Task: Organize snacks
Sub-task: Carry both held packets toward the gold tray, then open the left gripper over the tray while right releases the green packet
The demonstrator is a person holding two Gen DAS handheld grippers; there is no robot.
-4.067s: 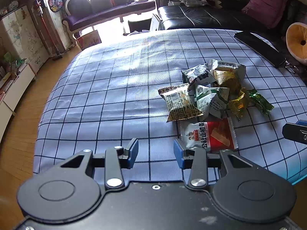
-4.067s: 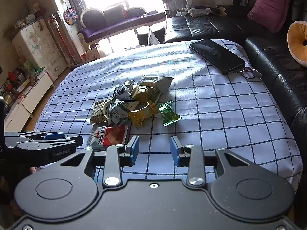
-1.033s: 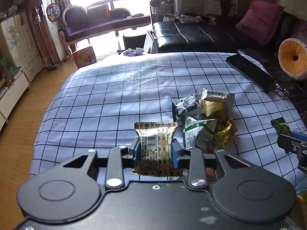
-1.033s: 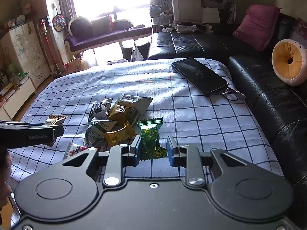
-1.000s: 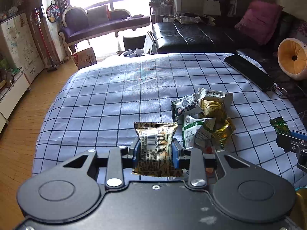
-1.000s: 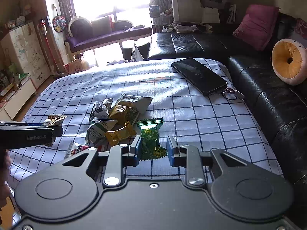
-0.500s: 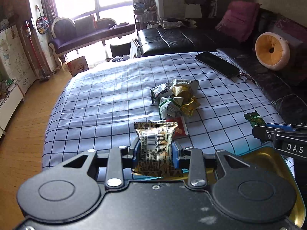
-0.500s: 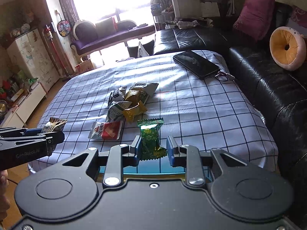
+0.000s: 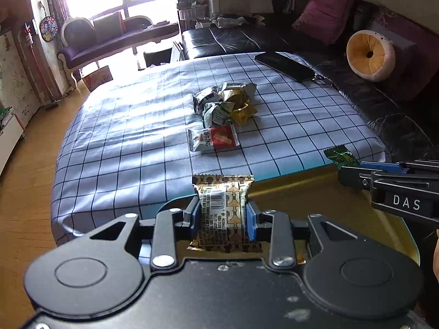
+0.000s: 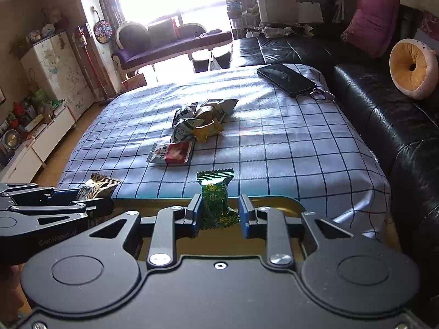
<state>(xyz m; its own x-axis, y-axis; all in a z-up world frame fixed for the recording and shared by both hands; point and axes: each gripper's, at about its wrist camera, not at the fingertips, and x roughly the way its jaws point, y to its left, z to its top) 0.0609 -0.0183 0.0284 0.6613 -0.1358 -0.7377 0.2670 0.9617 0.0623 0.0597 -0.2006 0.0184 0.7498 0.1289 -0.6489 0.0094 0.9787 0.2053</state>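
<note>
My left gripper (image 9: 223, 220) is shut on a gold-brown snack packet (image 9: 223, 205) and holds it above the near rim of a gold tray (image 9: 315, 189). My right gripper (image 10: 219, 212) is shut on a green snack packet (image 10: 216, 194), also held over the gold tray (image 10: 274, 201). A pile of snack packets (image 9: 225, 104) and a red-and-white packet (image 9: 212, 138) lie on the blue checked cloth (image 9: 123, 126). The pile (image 10: 200, 122) and the red-and-white packet (image 10: 171, 152) also show in the right wrist view. Each gripper shows in the other's view, the right one (image 9: 349, 168) and the left one (image 10: 94, 190).
A black phone (image 10: 285, 79) lies at the cloth's far right corner. A black leather sofa (image 10: 397, 115) with a round yellow cushion (image 10: 413, 68) runs along the right side. Wooden floor (image 9: 22, 192) and a white cabinet (image 10: 57, 71) are on the left.
Both grippers have pulled back from the pile toward the near edge, each carrying its packet. The gold tray has come further into view under them.
</note>
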